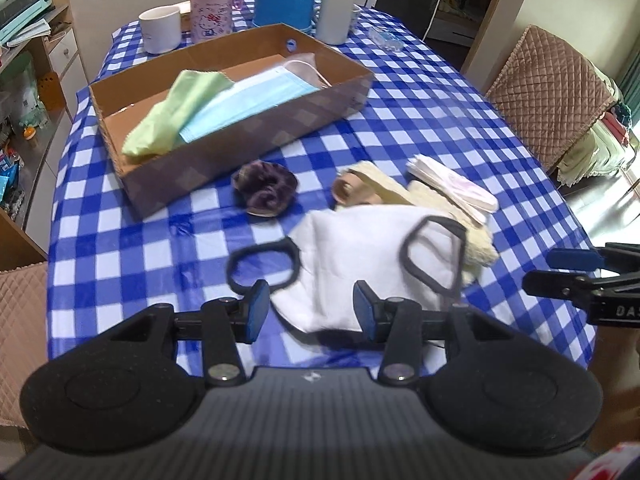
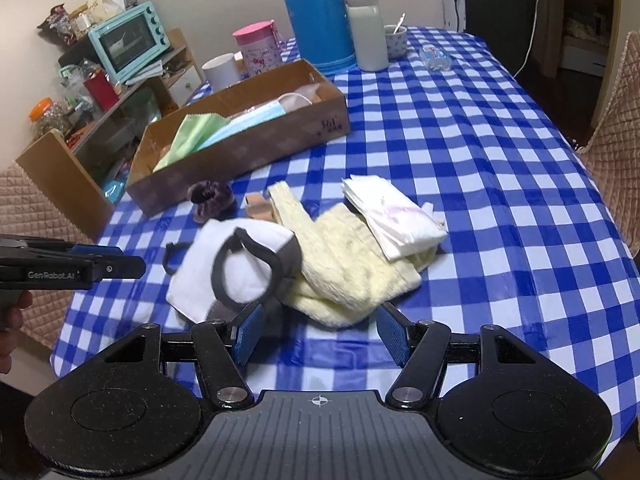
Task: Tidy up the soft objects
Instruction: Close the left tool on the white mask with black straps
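Left wrist: left tongs point(image 1: 311, 307) spread over white mask point(image 1: 360, 256).

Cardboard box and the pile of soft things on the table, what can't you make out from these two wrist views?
- Cardboard box: right wrist view, near wall hides the floor and the lower parts of the green cloth and blue face mask.
- Yellow knit cloth: left wrist view, largely covered by the white face mask.
- Beige item: both views, partly covered, too small to identify.
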Demonstrator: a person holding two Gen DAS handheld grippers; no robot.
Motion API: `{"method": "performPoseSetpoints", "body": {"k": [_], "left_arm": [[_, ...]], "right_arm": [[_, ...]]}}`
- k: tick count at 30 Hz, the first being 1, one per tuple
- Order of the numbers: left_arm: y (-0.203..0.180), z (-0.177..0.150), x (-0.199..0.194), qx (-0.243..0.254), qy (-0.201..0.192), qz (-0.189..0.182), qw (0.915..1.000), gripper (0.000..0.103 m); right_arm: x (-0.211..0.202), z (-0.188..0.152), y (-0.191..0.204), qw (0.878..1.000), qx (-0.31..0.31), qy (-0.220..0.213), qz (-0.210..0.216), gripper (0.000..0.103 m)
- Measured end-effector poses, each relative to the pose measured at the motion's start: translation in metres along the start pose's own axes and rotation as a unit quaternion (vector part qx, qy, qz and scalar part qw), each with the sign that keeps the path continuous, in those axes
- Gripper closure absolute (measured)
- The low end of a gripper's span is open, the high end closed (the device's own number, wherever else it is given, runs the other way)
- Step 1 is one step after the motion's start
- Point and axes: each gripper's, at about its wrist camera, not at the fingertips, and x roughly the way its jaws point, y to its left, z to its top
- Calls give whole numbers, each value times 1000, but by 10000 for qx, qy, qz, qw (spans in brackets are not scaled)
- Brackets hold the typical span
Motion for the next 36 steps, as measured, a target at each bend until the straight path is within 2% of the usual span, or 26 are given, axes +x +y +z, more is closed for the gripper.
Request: {"method": "performPoseSetpoints", "body": {"k": [7,11,19,22,24,27,30,36], "left_arm": [[-42,-12,8,107,105,-69,9999,54],[-67,-18,16,195,147,-75,9997,46],[-102,-33,40,538,189,260,9980,46],[-106,-36,46,614,148,428,9971,62],[-104,-35,47,529,134,441,9975,85],[-94,-33,37,307,2,411,9987,96],[-74,-30,17,5,-169,462,9988,97],[-24,-29,-31,-570,-527,1022,9917,98]], "right_arm": [[-3,-4,-26,9998,-85,116,120,39],[-3,-5,-42,9996,-75,206,200,39],[-1,-7,-60,9987,-128,327,380,39],[0,-7,-65,9984,-116,359,418,39],[1,-6,-69,9983,-117,375,428,39],[3,-5,-73,9981,-104,391,455,39],[4,-3,-74,9980,-116,380,499,39],[12,5,-70,9975,-147,346,602,39]]}}
